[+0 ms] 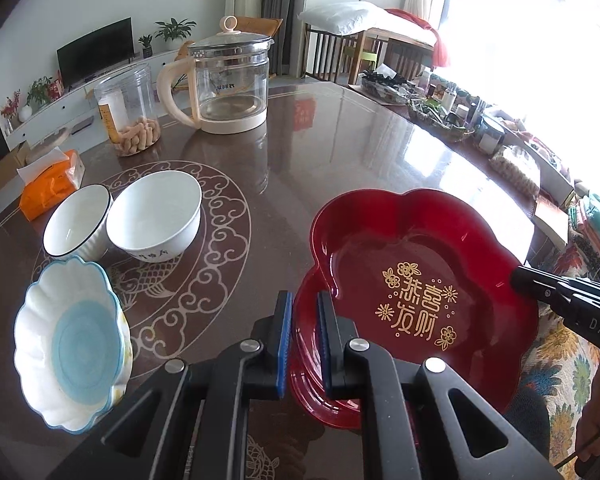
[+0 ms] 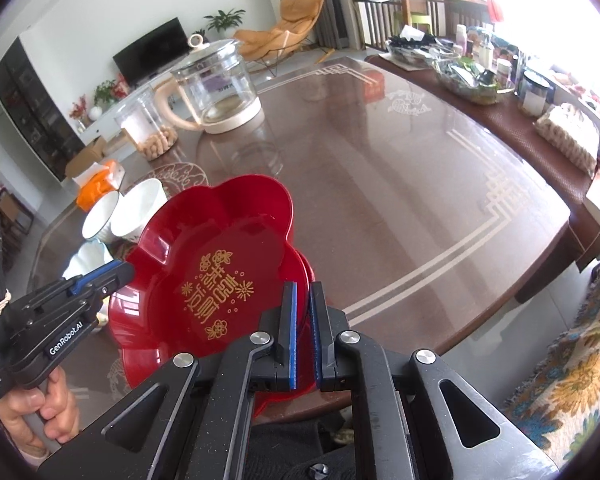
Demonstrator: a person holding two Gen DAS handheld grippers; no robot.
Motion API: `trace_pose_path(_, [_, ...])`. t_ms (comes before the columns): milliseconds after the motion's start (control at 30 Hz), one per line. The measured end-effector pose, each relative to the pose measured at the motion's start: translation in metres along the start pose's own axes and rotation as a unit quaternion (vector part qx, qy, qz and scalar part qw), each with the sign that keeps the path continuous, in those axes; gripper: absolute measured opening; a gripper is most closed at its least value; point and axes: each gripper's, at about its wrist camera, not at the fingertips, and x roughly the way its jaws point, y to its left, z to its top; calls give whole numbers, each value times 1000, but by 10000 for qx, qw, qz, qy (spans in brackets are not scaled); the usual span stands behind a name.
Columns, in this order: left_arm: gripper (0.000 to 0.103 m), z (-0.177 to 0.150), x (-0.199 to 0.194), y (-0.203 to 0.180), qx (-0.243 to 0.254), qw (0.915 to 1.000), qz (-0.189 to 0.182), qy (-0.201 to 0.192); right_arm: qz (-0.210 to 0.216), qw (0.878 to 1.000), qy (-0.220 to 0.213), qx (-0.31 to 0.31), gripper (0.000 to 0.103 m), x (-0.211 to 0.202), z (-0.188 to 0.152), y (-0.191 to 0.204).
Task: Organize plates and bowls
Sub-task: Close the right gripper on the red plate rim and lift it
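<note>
A red flower-shaped plate with gold characters is held from two sides over the brown table. My left gripper is shut on its left rim, and the right gripper meets the opposite rim. In the right wrist view my right gripper is shut on the red plate while the left gripper clamps its far edge. A second red rim shows just beneath it. Two white bowls and a scalloped white-and-blue dish stand at the left.
A glass kettle, a plastic jar of snacks and an orange tissue pack stand at the back left of the table. Baskets, bottles and jars crowd its right edge. A hand grips the left tool.
</note>
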Motion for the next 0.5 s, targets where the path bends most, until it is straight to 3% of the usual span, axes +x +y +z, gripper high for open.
trace_pose_path(500, [12, -20, 23, -4, 211, 9995, 211, 86, -305, 9995, -44, -42, 8, 24, -30, -2])
